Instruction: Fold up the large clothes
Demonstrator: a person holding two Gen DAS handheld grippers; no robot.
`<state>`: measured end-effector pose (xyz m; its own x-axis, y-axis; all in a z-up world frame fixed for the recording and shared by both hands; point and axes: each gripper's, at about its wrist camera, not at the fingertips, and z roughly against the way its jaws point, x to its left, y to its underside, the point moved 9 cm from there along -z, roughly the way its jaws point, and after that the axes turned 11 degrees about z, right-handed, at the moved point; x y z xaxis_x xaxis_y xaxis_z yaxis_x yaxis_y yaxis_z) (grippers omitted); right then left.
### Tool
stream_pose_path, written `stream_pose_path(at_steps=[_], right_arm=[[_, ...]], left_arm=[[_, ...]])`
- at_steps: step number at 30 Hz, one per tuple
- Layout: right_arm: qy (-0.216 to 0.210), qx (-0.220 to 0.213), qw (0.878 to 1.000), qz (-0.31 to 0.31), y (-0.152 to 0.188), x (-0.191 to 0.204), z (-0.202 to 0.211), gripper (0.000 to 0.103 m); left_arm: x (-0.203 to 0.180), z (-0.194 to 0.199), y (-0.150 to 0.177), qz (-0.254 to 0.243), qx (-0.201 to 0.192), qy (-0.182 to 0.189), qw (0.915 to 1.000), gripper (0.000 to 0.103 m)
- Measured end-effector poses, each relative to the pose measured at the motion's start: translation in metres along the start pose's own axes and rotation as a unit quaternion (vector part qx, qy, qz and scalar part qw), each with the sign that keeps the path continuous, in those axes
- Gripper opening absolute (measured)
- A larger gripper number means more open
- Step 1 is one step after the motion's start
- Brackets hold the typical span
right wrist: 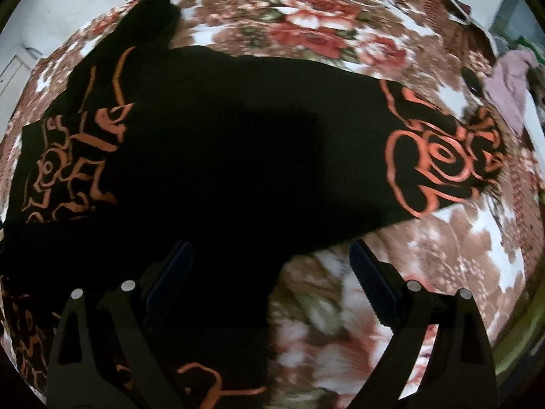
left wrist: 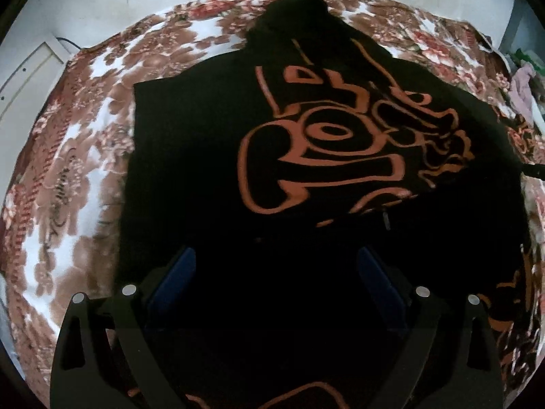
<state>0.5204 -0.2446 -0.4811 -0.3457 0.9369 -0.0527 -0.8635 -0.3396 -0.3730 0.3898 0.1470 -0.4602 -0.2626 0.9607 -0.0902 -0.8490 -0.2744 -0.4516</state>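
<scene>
the black garment with orange line drawings (left wrist: 306, 143) lies spread on the brown and white flowered blanket (left wrist: 68, 177). its left sleeve seems already folded over the body, while the right sleeve (right wrist: 442, 156) is stretched out far to the right. so the folding looks only begun. the left gripper (left wrist: 276, 272) hovers over the near cloth, jaws wide and holding nothing. the right gripper (right wrist: 272, 266) is over the garment's near edge, jaws wide too.

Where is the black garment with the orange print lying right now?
The black garment lies spread on the floral blanket, filling the centre of the left wrist view; in the right wrist view it covers the left and middle, one printed sleeve reaching right.
</scene>
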Motion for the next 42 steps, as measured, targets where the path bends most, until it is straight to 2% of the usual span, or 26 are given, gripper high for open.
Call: stream_pose_path(at_steps=[6, 11, 18, 24, 31, 35, 39, 42], right_arm=[[-0.001, 0.016, 0.995, -0.1, 0.012, -0.067, 0.006, 0.092], [0.015, 0.021, 0.986, -0.163, 0.021, -0.165, 0.002, 0.092], [0.029, 0.005, 0.975, -0.218, 0.021, -0.312, -0.005, 0.092], [0.021, 0.002, 0.973, -0.231, 0.004, -0.387, -0.023, 0.092], [-0.022, -0.006, 0.96, -0.279, -0.016, -0.433, -0.062, 0.09], [-0.05, -0.007, 0.946, -0.319, -0.02, -0.447, -0.083, 0.09], [-0.095, -0.008, 0.931, -0.351, -0.021, -0.449, -0.098, 0.073], [-0.098, -0.007, 0.934, -0.343, -0.021, -0.45, -0.103, 0.057]], left_arm=[[-0.045, 0.007, -0.001, -0.009, -0.001, 0.028, 0.9996, 0.095], [-0.093, 0.005, -0.015, -0.038, -0.021, 0.032, 0.9985, 0.095], [-0.143, -0.006, -0.024, 0.003, -0.014, 0.032, 0.9994, 0.095], [-0.169, -0.018, -0.011, 0.031, -0.002, 0.011, 0.9995, 0.095], [-0.181, -0.026, -0.009, 0.084, -0.003, -0.006, 0.9964, 0.095], [-0.189, -0.032, -0.007, 0.104, 0.005, -0.005, 0.9946, 0.095], [-0.2, -0.033, -0.008, 0.096, 0.004, -0.012, 0.9953, 0.095], [-0.202, -0.038, -0.01, 0.085, 0.006, -0.02, 0.9962, 0.095]])
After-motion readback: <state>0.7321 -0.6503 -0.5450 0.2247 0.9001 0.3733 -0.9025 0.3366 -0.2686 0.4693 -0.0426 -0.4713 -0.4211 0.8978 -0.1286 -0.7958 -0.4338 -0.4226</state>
